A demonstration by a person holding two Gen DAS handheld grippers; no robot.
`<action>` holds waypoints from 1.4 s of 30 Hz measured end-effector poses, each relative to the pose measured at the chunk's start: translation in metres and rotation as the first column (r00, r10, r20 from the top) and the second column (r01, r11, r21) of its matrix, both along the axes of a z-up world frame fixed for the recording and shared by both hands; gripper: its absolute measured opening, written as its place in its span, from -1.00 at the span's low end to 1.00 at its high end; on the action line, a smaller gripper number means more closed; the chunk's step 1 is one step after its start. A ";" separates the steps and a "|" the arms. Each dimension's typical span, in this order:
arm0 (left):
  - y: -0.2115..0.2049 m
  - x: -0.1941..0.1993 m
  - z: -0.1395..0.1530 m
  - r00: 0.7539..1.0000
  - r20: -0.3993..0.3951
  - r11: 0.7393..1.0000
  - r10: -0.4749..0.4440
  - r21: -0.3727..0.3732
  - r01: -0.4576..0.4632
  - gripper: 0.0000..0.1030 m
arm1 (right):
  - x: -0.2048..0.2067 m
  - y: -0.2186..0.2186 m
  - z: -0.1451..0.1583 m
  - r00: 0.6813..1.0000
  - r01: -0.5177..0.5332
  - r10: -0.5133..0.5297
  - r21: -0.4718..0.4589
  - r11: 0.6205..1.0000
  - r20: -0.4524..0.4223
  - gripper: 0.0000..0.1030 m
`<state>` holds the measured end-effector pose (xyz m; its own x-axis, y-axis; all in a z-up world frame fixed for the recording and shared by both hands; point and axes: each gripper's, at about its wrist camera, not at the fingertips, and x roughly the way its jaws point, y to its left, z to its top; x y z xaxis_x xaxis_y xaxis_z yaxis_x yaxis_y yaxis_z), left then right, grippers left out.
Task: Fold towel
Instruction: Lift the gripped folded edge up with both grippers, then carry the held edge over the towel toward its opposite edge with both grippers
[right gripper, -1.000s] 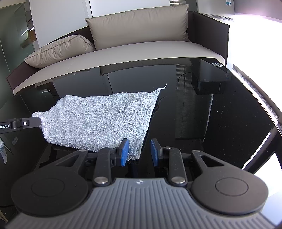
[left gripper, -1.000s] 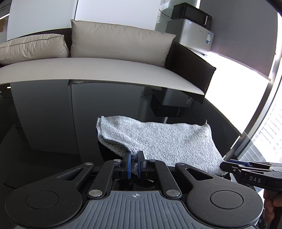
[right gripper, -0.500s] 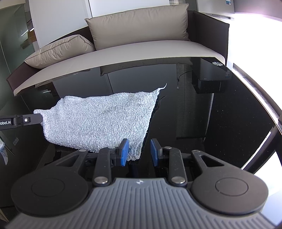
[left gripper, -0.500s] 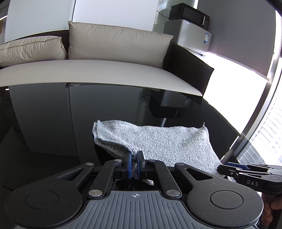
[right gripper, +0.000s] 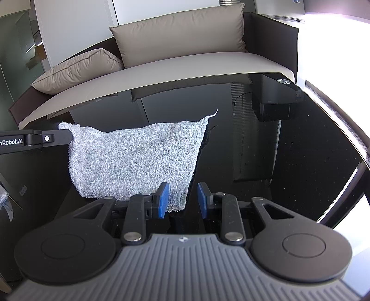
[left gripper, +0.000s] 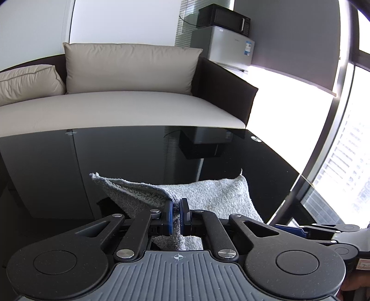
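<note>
A grey terry towel (left gripper: 208, 194) lies on the black glass table (left gripper: 138, 152). My left gripper (left gripper: 176, 215) is shut on the towel's near left edge and holds that side lifted, so the cloth drapes down from its pads. In the right wrist view the towel (right gripper: 138, 162) hangs from the left gripper's finger (right gripper: 55, 139) at the left. My right gripper (right gripper: 182, 200) is open, its blue pads astride the towel's near right corner without pinching it. The right gripper also shows in the left wrist view (left gripper: 300, 231), low at the right.
A sofa (left gripper: 115, 108) with beige cushions stands just behind the table's far edge. A small fridge with a microwave (left gripper: 224, 18) on top stands behind it. A window frame (left gripper: 335, 120) borders the right side. A round metal fitting (right gripper: 284, 80) sits at the table's far right corner.
My left gripper has risen and moved inward with the towel's left edge, bunching the cloth narrower. My right gripper has stayed open at the near right corner.
</note>
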<state>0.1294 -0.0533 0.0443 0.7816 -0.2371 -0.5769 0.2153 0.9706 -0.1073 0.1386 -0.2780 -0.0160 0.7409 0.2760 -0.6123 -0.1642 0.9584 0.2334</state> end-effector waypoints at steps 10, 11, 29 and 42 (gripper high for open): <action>-0.052 0.017 -0.002 0.996 -0.003 0.995 -0.094 0.018 0.094 -0.90 | -0.001 -0.005 0.000 1.000 0.011 -0.011 0.047 0.999 -0.007 -0.44; -0.057 0.017 -0.002 0.995 -0.002 0.994 -0.103 0.021 0.103 -0.90 | -0.001 -0.005 0.000 1.000 0.010 -0.010 0.052 0.999 -0.009 -0.44; -0.099 0.020 0.010 0.977 0.006 0.977 -0.211 0.037 0.211 -0.90 | -0.001 -0.009 0.001 1.000 0.010 -0.009 0.086 0.996 -0.019 -0.44; -0.094 0.005 -0.005 0.934 -0.043 0.934 -0.355 0.027 0.356 -0.90 | -0.003 -0.016 0.003 0.999 -0.004 0.008 0.110 0.994 -0.034 -0.44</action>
